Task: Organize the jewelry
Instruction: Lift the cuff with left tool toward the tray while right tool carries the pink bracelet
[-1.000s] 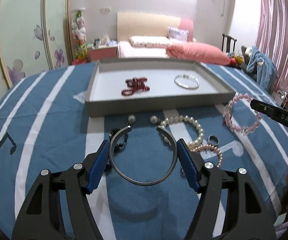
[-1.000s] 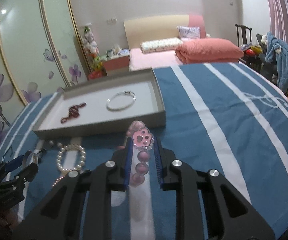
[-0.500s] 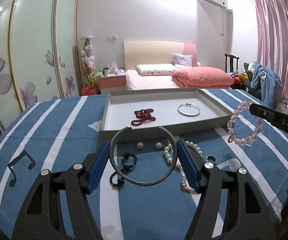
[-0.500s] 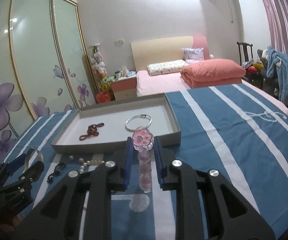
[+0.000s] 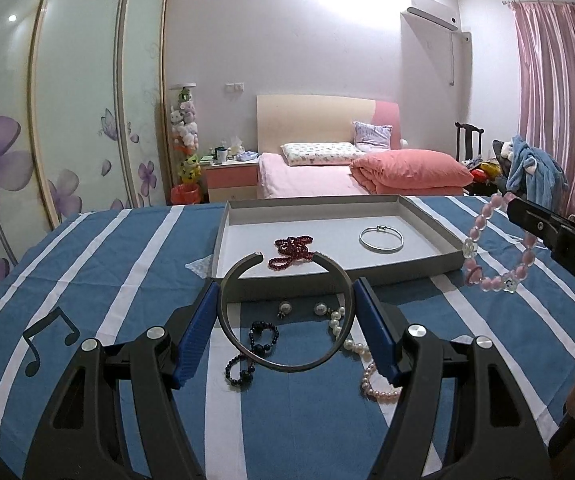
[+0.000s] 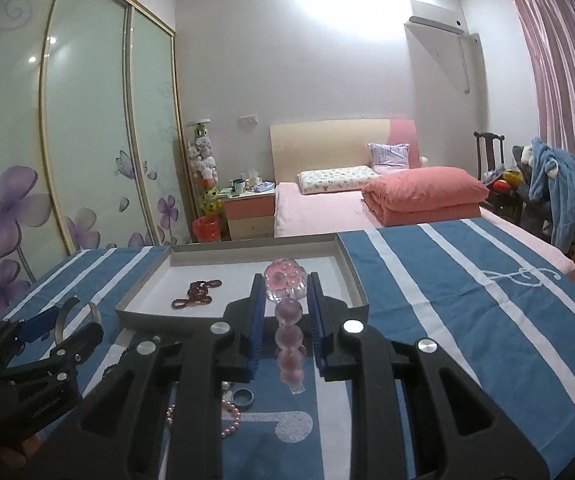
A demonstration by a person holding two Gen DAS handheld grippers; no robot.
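A blue cloth with white stripes covers the near surface, and a pink bed stands at the far wall beyond it. On the far part of the cloth lies a shallow grey tray, open on top, with a red bead strand in its left half and a thin silver bangle in its right half, the two well apart. The left gripper is raised over the near edge of the tray, its blue pads pressed against the two sides of an open grey metal cuff, which it holds level with the gap of the cuff facing the tray. The right gripper, to the right of it, is clenched on a pink bead bracelet that hangs clear of the cloth, a pink paw charm standing above the fingertips. On the cloth near the tray's front wall lie the loose pieces: a pearl strand, a dark bead bracelet, two pearl earrings side by side, and a small dark ring.
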